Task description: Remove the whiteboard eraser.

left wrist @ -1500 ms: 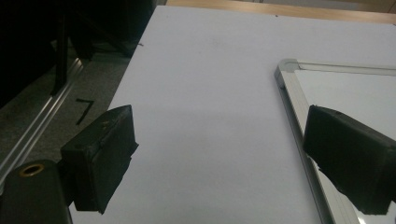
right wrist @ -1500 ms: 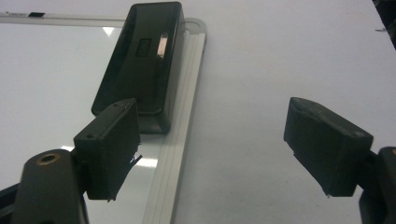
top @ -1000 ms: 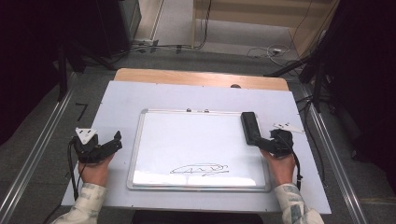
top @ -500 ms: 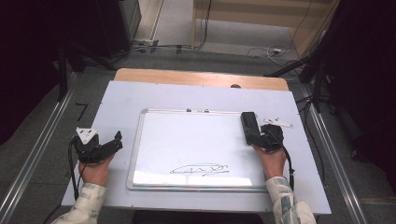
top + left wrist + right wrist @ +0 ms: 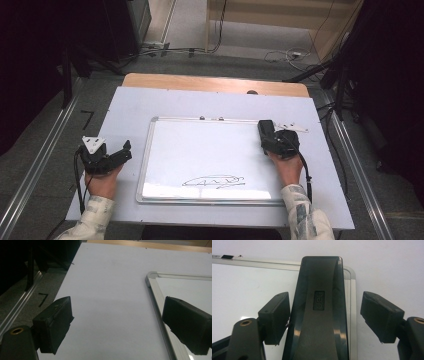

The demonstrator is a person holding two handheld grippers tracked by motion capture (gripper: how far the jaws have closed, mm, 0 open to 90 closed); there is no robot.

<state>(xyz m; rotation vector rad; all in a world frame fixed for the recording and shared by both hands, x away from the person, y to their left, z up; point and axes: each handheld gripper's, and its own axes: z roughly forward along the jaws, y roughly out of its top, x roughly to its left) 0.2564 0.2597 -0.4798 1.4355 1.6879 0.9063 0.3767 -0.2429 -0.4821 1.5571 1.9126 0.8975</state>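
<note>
Right gripper (image 5: 324,317) first: its two black jaws stand wide apart, and between them lies a black whiteboard eraser (image 5: 319,315), long and glossy, running straight away from the camera. The left jaw is touching or almost touching the eraser's edge; the right jaw stands clear of it with a gap of pale table between. So the jaws straddle the eraser but are not closed on it. On the eraser's back sits a small embossed label; it looks like "deli", though the letters are dim.

From the high view, that right gripper (image 5: 270,134) sits over the eraser (image 5: 265,127) at the upper right corner of the whiteboard (image 5: 210,150), the person's right hand (image 5: 286,167) behind it. The eraser lies along the board's right edge, partly over the silver frame (image 5: 352,290).

Writing on the board: a dark marker scribble (image 5: 214,181) low on the white surface, a looping oval shape, not readable as words, well apart from the eraser.

Across the board, the left gripper (image 5: 119,152) rests on the pale table (image 5: 130,110) just beside the whiteboard's left frame. In its own view the jaws gape wide (image 5: 117,322), holding nothing, bare table between them and the board's corner (image 5: 150,280) ahead of its right jaw.
</note>
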